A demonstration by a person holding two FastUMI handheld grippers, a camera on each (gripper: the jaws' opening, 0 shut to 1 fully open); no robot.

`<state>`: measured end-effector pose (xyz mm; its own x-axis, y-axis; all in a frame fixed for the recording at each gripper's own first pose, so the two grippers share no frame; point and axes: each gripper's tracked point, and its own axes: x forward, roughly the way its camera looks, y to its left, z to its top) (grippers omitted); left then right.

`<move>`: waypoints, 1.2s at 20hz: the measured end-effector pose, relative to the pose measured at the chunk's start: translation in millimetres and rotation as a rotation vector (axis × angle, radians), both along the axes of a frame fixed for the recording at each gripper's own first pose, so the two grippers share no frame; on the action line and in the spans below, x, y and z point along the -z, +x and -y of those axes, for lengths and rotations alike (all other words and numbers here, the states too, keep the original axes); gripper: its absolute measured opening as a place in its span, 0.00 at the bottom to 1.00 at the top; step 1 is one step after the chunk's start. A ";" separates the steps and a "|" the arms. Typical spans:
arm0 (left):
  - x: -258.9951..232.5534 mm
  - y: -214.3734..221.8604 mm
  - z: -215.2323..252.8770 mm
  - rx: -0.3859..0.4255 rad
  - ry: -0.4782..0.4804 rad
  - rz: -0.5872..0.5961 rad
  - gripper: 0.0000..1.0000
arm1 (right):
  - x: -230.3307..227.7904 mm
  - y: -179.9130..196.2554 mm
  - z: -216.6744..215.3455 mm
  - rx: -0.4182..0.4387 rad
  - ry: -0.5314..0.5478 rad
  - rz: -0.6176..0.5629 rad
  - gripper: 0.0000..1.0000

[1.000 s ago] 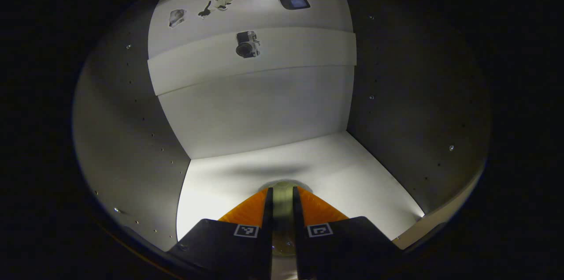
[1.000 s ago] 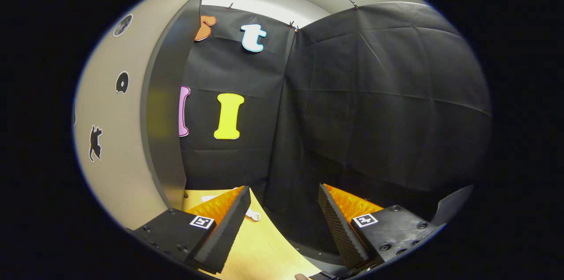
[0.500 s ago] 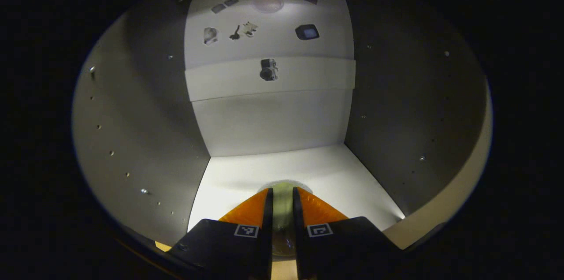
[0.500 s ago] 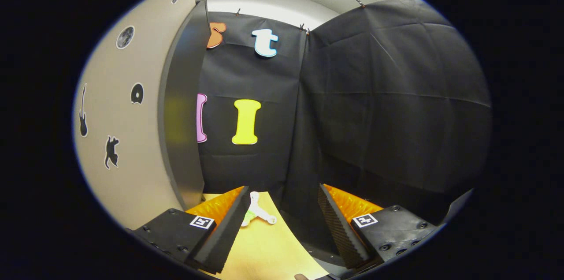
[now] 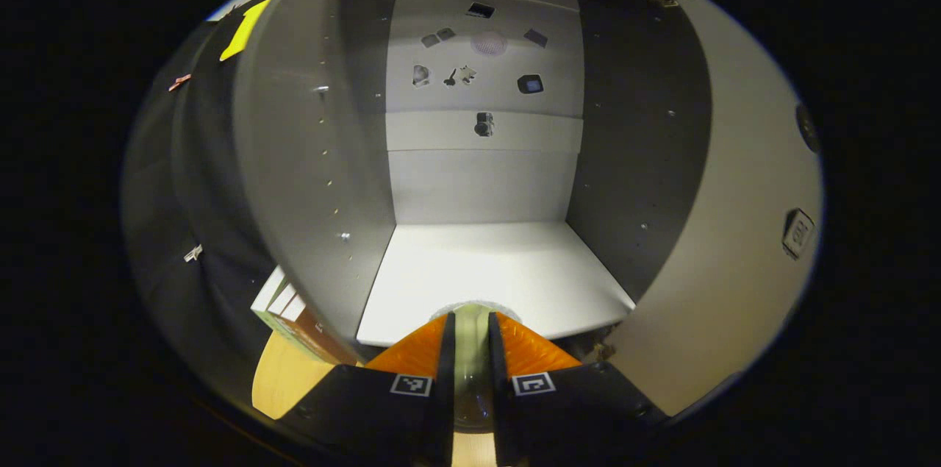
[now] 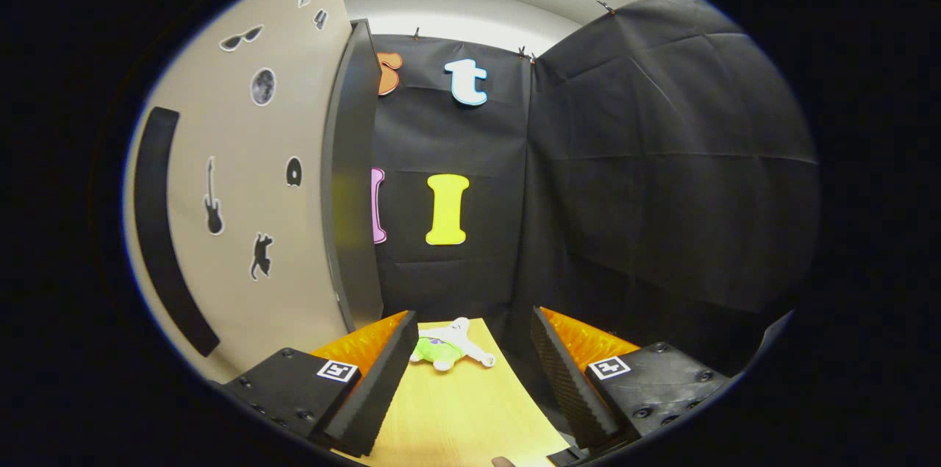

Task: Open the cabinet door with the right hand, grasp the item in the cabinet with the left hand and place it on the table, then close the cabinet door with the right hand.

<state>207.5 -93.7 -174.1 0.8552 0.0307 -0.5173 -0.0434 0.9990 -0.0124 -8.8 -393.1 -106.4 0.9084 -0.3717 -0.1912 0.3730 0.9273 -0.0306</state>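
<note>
In the left gripper view the open cabinet (image 5: 485, 268) faces me, its white shelf floor bare. My left gripper (image 5: 470, 315) hangs just outside the cabinet's front edge, shut on a pale translucent round item (image 5: 471, 371) that sits between both fingers. The opened door (image 5: 735, 232) stands at the right of that view. In the right gripper view my right gripper (image 6: 474, 314) is open with nothing between its fingers, above the wooden table (image 6: 456, 408). The beige door (image 6: 242, 195), with stickers and a black handle strip (image 6: 158, 232), stands close on its left.
A small plush toy (image 6: 448, 346) lies on the table just beyond the right gripper's fingers. Stacked boxes (image 5: 283, 305) sit beside the cabinet's left wall. Black cloth walls close the booth behind and to the right.
My left gripper has drawn back out of the cabinet with the item held; the cabinet's walls and door have come into view. The right view has shifted, showing more of the door and the plush toy.
</note>
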 end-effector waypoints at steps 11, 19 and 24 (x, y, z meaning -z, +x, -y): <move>78.4 -156.7 28.9 0.017 -0.099 -0.085 0.25 | -13.7 -96.3 -59.6 -0.083 0.077 -0.030 0.98; 186.4 -186.9 75.9 0.026 -0.168 -0.191 0.25 | -17.5 -82.7 -61.3 -0.164 0.075 0.019 0.98; 252.0 -185.8 79.9 -0.040 -0.194 -0.209 0.26 | -2.6 -52.2 -56.2 -0.267 0.105 0.014 0.98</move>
<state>21.6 -173.6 -426.1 0.7295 -0.0544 -0.6818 -0.1045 0.9763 -0.1897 -61.0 -336.9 -103.8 0.9743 -0.0976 -0.2028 0.1147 0.9906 0.0743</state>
